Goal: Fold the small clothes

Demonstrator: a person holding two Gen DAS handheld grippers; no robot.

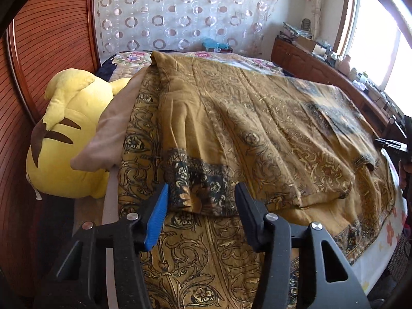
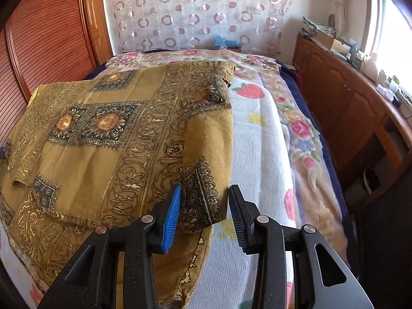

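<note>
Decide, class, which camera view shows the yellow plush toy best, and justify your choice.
The left wrist view. There the yellow plush toy lies beside the mustard patterned cloth, against the wooden panel, with brown markings visible. The right wrist view shows nothing of it: only the cloth and the white bedcover.

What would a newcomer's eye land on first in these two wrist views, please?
Probably the big yellow plush toy, lying at the left beside the reddish wooden panel. Next comes the gold patterned cloth spread across the bed, a folded corner lying between the fingers of each gripper, left gripper and right gripper. A strawberry-print white blanket shows beside it on the right.
</note>
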